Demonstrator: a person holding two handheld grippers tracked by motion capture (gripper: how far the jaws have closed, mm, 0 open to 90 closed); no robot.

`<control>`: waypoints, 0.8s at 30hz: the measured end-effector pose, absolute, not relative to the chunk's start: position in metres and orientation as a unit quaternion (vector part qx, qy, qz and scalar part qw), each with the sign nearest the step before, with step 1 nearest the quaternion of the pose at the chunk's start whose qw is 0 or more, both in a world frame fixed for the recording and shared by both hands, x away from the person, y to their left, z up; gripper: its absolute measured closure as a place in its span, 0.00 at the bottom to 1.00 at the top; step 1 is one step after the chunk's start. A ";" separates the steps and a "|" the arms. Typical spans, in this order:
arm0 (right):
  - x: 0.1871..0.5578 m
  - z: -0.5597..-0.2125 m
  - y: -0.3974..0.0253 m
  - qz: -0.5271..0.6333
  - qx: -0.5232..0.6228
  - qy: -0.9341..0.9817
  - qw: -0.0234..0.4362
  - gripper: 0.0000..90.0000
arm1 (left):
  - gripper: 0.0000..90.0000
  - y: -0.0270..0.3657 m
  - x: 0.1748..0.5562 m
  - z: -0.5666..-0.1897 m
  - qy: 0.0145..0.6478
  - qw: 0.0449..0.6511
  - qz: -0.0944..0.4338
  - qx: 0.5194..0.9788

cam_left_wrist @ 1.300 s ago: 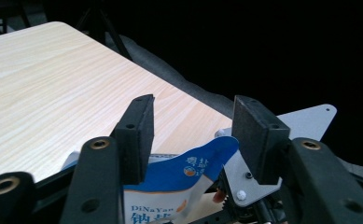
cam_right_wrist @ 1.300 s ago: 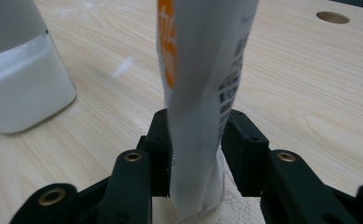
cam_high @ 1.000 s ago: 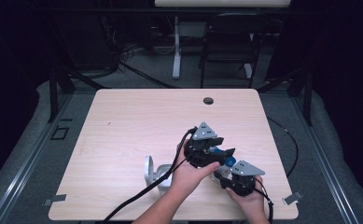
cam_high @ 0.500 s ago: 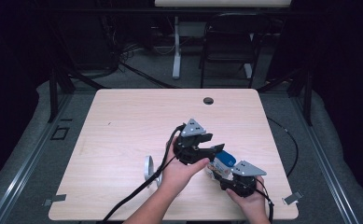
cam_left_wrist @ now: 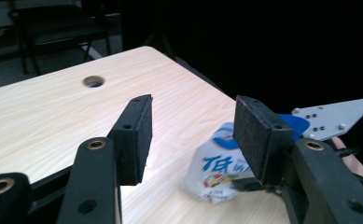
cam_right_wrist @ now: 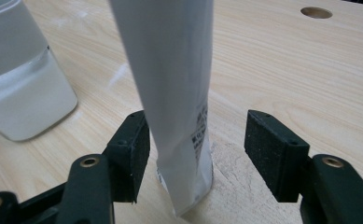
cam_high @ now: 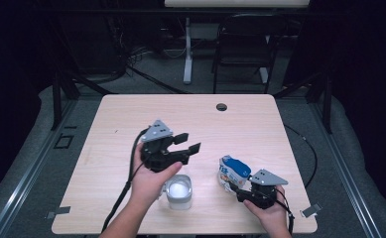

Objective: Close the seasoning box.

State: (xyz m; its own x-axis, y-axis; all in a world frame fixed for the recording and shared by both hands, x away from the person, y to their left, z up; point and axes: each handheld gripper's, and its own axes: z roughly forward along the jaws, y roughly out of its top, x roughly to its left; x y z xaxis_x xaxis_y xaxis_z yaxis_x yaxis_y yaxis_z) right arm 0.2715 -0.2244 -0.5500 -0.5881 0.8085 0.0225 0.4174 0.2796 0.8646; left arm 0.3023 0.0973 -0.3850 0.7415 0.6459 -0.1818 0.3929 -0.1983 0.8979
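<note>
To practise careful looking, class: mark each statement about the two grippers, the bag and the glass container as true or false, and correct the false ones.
1. The right gripper is clamped shut on the bag. False: its jaws stand open, the bag between them.
2. The left gripper is open and holds nothing. True.
3. The glass container lies tipped on its side. False: it stands upright, with white contents.
4. The table has a round hole near its far edge. True.
5. The bag is red. False: it is white and blue.

Wooden table (cam_high: 131, 124); pouch (cam_high: 232, 171), jar (cam_high: 179, 194) (white-filled).
</note>
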 end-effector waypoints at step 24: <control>0.262 -0.552 -0.225 0.445 0.408 0.767 0.217 0.41 | 0.66 0.211 0.280 -0.436 0.413 0.532 0.114 0.730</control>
